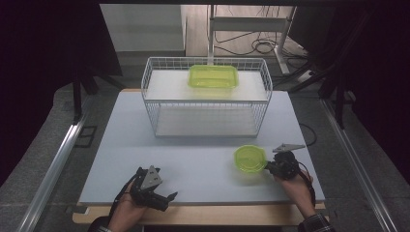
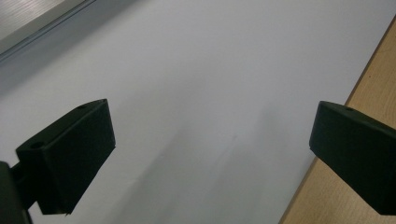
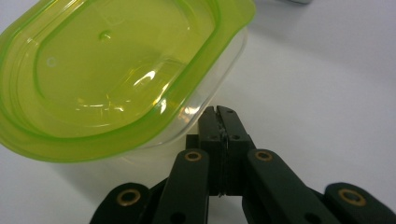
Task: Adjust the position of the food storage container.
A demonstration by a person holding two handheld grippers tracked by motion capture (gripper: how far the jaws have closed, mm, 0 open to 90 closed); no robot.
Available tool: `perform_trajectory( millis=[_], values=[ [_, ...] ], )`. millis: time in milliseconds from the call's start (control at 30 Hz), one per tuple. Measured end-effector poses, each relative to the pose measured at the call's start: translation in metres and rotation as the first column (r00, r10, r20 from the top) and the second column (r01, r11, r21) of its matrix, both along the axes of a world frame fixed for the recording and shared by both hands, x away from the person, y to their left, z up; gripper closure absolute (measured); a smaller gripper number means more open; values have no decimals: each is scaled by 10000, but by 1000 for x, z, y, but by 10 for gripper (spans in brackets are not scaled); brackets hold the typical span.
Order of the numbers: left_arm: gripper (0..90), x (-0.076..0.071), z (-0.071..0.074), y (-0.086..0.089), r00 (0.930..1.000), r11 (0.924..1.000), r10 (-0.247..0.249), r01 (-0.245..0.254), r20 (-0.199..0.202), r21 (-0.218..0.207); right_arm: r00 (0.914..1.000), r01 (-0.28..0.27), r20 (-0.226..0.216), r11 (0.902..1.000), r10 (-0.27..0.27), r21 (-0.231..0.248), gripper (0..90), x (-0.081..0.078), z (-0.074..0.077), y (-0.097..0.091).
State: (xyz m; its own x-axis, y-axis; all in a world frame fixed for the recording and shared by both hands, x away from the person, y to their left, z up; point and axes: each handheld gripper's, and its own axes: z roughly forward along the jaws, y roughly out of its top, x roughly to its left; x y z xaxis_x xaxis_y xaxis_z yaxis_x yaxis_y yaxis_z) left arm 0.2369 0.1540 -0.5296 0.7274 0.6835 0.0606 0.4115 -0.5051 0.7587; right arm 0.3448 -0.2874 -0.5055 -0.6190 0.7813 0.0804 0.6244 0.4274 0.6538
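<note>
Two grippers sit low on the worktop (image 1: 193, 159): the left gripper (image 1: 162, 197) gapes empty, while the right gripper (image 3: 219, 122), jaws pressed together beside the lidded green container (image 1: 249, 158), could shove it away if pushed forward.

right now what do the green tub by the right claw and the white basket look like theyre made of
Green tub: seemingly thin plastic, a translucent lime lid over a clear base; glossy, with bright glints and the table showing through its wall. White basket: likely wire coated white, a grid of thin rods that the table shows through. The right claw sits shut against the tub's base.
</note>
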Motion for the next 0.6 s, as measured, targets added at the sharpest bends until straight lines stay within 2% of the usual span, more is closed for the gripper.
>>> perform_trajectory(
  millis=[400,600],
  values=[
    [4,0,-1,-1,10000,10000,2,-2,-4,75,9985,-521,-147,9979,528,393,886,5,-4,27],
    [4,0,-1,-1,10000,10000,4,-4,-15,93,9968,-786,-74,9960,790,429,885,9,-7,43]
  ],
)
